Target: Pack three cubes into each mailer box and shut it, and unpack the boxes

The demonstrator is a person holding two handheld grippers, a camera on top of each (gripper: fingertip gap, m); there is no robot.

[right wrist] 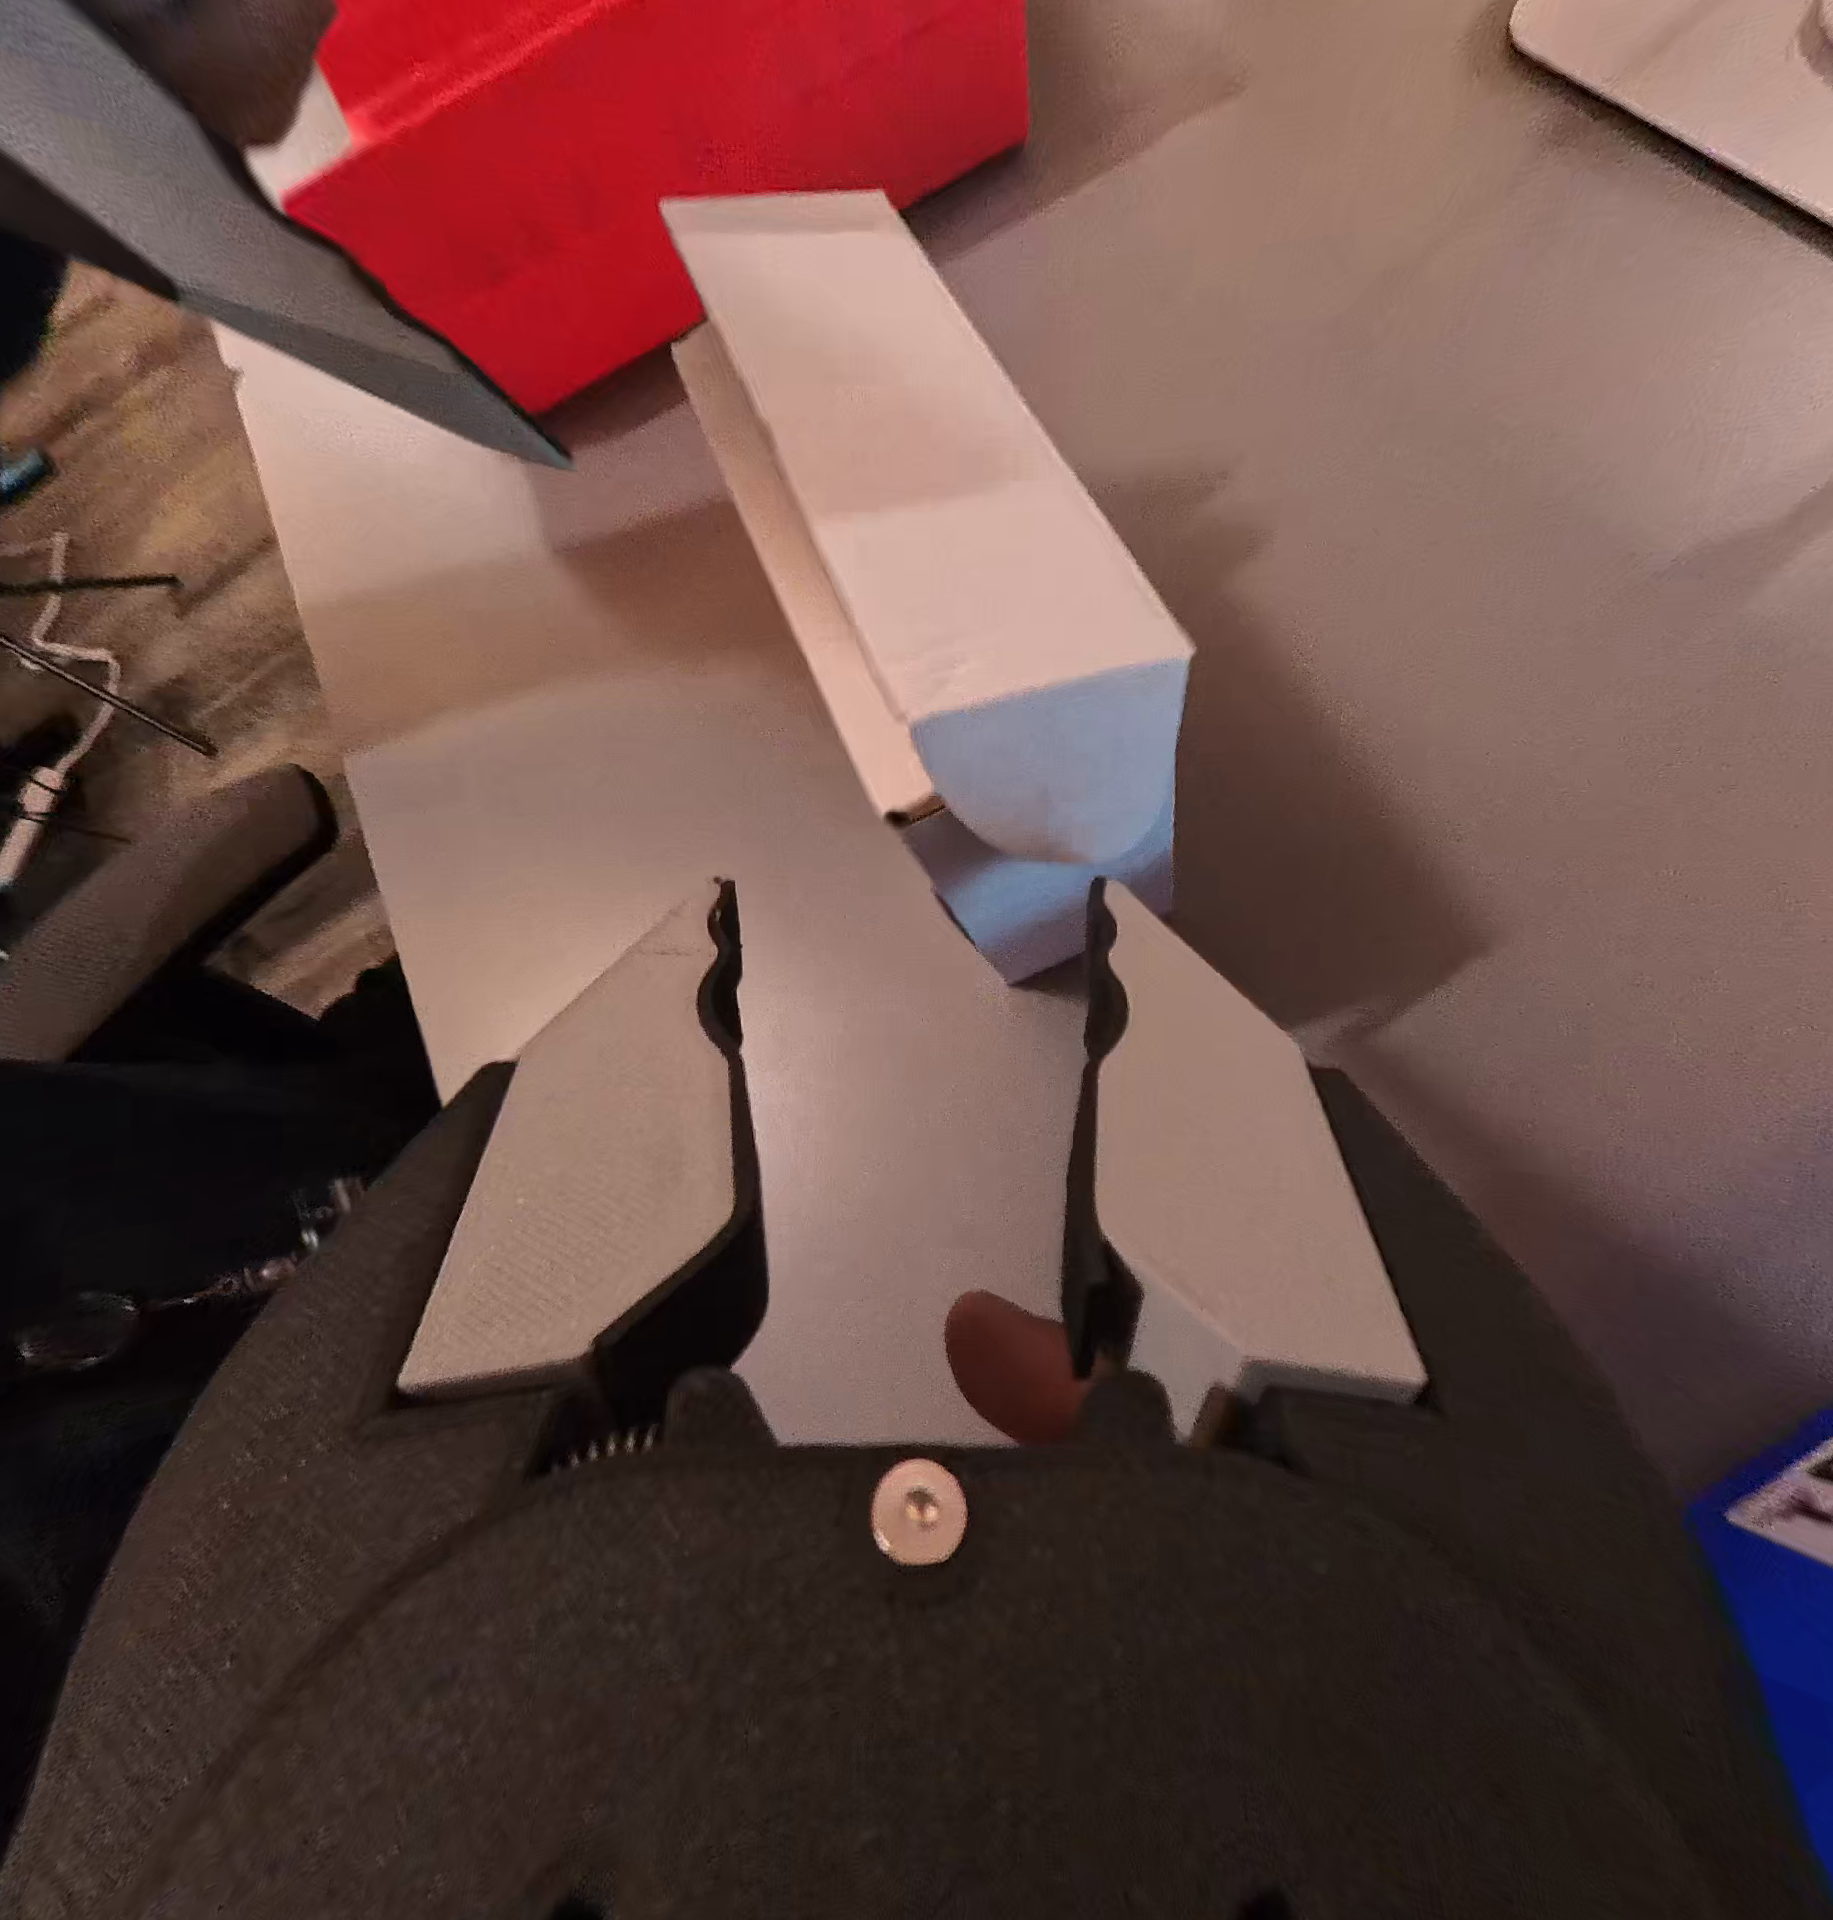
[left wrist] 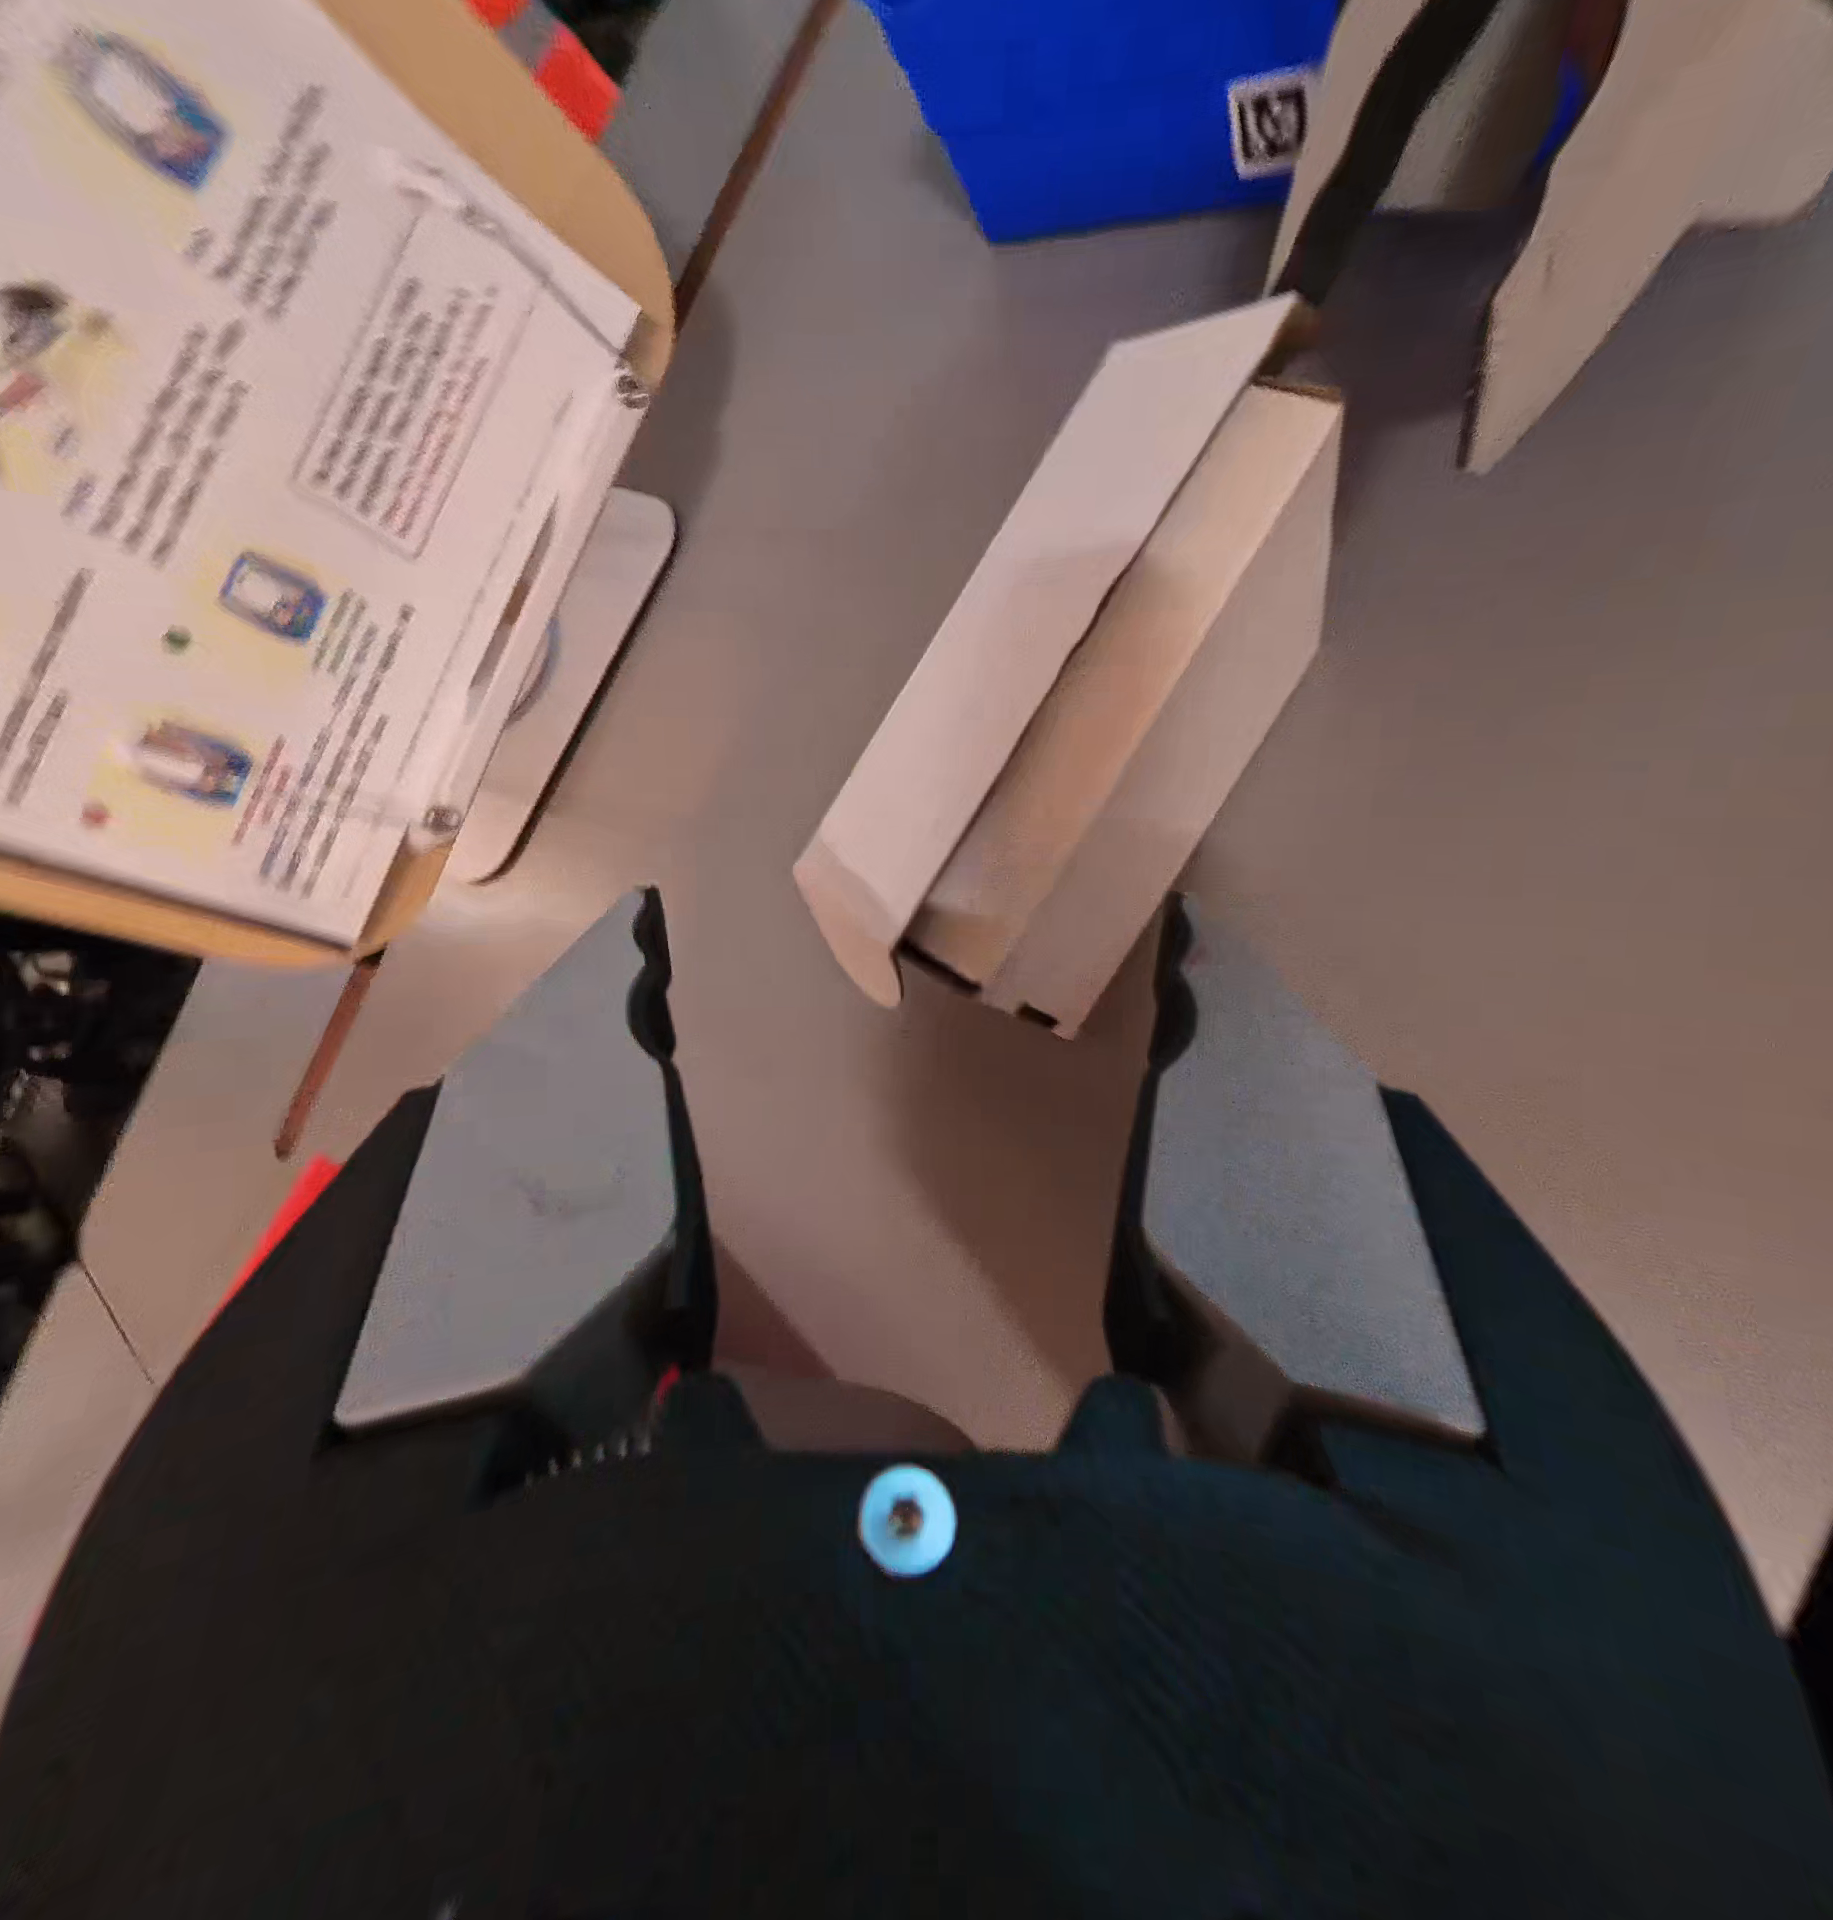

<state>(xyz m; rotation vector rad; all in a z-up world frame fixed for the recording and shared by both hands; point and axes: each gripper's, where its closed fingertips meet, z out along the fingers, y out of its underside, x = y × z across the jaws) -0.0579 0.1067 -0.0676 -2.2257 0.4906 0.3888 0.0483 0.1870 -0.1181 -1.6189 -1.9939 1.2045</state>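
A long white cardboard mailer box [left wrist: 1078,665] lies closed on the grey table, seen end-on in both views; in the right wrist view it [right wrist: 943,520] runs away from the camera. My left gripper [left wrist: 912,914] is open and empty, just short of the box's near end. My right gripper [right wrist: 907,894] is open and empty at the box's other end, its right finger close beside the box's corner. The right gripper's fingers [left wrist: 1618,208] also show at the top right of the left wrist view. No cubes are in view.
A blue bin [left wrist: 1099,104] stands behind the box in the left wrist view; its corner [right wrist: 1805,1621] shows at the lower right of the right wrist view. A red bin [right wrist: 631,177] stands at the far end. A board with a printed sheet [left wrist: 247,436] lies at left. The table edge [right wrist: 299,623] runs along the left.
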